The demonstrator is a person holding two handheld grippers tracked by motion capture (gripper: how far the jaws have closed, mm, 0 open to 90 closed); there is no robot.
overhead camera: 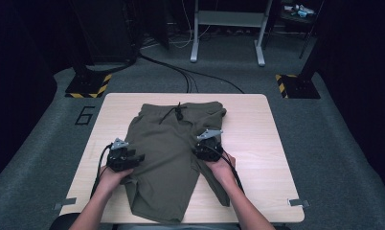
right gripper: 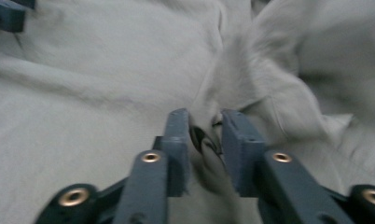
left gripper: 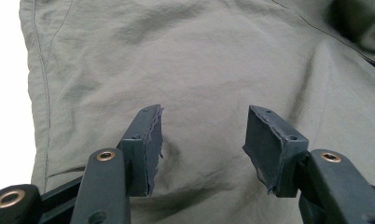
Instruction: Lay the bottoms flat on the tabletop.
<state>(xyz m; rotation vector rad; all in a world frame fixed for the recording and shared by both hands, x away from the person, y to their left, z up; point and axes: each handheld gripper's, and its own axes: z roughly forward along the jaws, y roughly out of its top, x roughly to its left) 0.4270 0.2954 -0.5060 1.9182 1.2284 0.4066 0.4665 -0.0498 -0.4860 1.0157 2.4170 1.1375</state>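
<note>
A pair of olive-green shorts (overhead camera: 164, 153) lay spread on the light wooden tabletop (overhead camera: 257, 143), waistband at the far side with its dark drawstring (overhead camera: 177, 113) knotted near the middle, and the leg openings toward the person's edge. The left tool (overhead camera: 133, 159) sat at the left edge of the shorts, about halfway down the left leg, held in the left hand (overhead camera: 113, 176). In the left gripper view its jaws stood wide apart (left gripper: 202, 140) just above smooth fabric, with nothing between them. The right tool (overhead camera: 205, 146) rested at the shorts' right side, where the cloth was bunched and folded over, held in the right hand (overhead camera: 222, 167). In the right gripper view its jaws stood narrow (right gripper: 205, 140), pinching a raised ridge of the fabric between the pads, though the picture was blurred.
</note>
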